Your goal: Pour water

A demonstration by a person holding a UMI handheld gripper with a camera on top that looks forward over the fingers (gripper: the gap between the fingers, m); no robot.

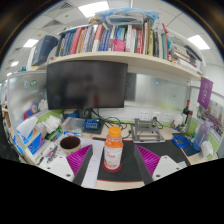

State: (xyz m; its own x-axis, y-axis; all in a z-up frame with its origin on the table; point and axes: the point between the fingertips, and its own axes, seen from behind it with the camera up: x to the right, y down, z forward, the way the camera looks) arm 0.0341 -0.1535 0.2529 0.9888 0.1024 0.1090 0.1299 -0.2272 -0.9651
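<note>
The gripper stands open, its fingers flanking but not touching the orange-capped bottle that stands upright near the desk's front edge, and I'd worry an off-centre squeeze could tip it toward the dark cup nearby.

bottle: 1 | bowl: 1 | monitor: 1 | shelf of books: 1 | desk: 1 | pink pads: 2

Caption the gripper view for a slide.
Open claw with an orange-capped bottle standing between its pads on a cluttered desk below a monitor.
</note>
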